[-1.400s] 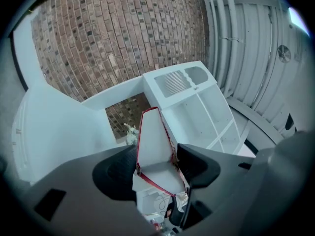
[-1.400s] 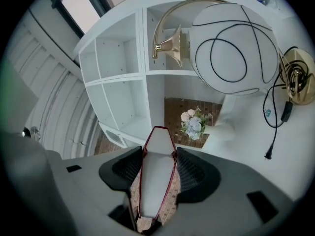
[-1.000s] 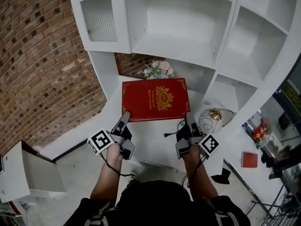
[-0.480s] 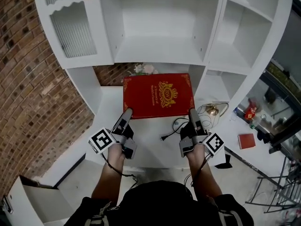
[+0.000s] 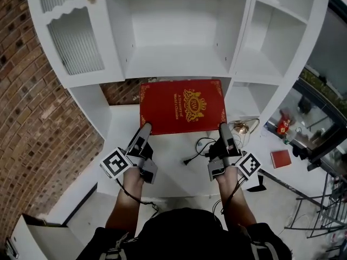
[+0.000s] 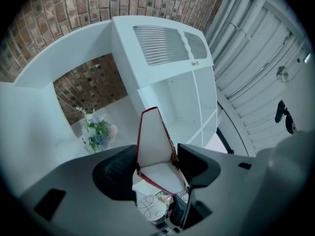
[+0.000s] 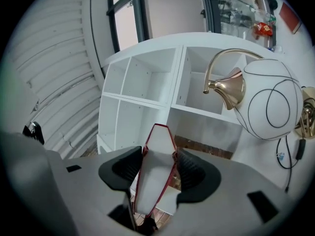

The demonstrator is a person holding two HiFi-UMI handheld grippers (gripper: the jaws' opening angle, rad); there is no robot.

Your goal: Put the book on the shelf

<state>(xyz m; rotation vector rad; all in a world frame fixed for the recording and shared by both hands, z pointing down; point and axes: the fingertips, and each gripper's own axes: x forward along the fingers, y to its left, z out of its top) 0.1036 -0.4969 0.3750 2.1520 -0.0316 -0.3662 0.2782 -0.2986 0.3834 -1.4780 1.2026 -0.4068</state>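
Book (image 5: 181, 106), red w/ a gold crest on the cover, is held up over the white desk (image 5: 168, 169) by both grippers, one at each near corner. Cover faces up toward the head cam; far edge sits just below the big open compartment of the shelf unit (image 5: 184, 64). Not on a shelf yet.

L gripper (image 5: 145, 127): jaws clamped on the book's near-left corner. R gripper (image 5: 223, 127): jaws clamped on the near-right corner. Both forearms are bare and stretched fwd from the body, approx. parallel. Marker cubes are turned outward, L cube to the left, R cube to the right.

Head view only: the whole cover, a black cable (image 5: 196, 145) on the desk btw the two grippers, brick wall (image 5: 38, 118) at left, a louvred door (image 5: 76, 45) upper left, and a small red item (image 5: 281, 158) on the floor far right.

L gripper view: book seen edge-on, white page block framed by red cover, pinched btw the dark pads. Beyond it are flowers (image 6: 97, 132) in the recess against brick; the head view doesn't show them.

R gripper view: same edge-on grip, plus a white globe (image 7: 268, 104) w/ a brass spout close at right. Head view shows only a bit of it, beside the book's near-right corner.
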